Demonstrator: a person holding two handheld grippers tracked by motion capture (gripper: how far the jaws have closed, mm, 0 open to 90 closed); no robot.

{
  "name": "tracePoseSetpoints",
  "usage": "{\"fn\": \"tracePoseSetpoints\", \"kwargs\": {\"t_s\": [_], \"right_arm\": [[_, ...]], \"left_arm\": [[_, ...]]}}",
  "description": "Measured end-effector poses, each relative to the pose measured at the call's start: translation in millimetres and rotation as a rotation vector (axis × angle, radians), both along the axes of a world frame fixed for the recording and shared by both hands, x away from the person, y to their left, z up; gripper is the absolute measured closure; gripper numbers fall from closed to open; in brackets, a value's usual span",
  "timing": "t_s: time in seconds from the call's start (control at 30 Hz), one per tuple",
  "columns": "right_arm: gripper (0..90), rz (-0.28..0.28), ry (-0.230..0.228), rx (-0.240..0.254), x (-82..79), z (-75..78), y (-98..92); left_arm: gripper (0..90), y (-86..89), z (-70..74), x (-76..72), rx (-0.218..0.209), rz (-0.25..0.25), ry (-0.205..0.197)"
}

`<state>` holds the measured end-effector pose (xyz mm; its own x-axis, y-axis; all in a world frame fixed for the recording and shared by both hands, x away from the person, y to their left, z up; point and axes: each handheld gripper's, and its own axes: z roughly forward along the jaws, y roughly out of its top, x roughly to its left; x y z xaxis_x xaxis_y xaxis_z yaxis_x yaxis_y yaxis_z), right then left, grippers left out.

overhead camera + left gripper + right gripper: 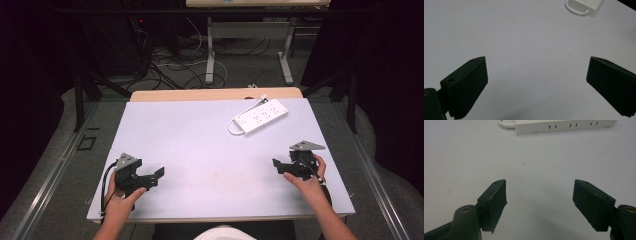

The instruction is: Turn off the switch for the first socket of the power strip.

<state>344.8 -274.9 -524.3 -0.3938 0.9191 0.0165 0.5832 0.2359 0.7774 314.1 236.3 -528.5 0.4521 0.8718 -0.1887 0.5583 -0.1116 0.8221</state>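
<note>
White power strip unlabelled, left claw wide open, right claw parted, both empty

The high view looks down from above; both gripper views skim low, sharing the white plastic power strip.

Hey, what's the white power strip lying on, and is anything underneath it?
The white power strip lies flat on the pale table top, its cord looped beside it. Whatever is directly beneath its body is covered, so that cannot be seen.
</note>
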Motion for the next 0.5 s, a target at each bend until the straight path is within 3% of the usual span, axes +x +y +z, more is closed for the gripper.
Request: {"fn": "tracePoseSetpoints", "kwargs": {"t_s": [0.5], "right_arm": [[29.0, 0.044, 0.044, -0.034, 14.5, 10.3, 5.3]], "left_arm": [[4.2, 0.3, -0.5, 0.2, 0.0, 0.004, 0.007]]}}
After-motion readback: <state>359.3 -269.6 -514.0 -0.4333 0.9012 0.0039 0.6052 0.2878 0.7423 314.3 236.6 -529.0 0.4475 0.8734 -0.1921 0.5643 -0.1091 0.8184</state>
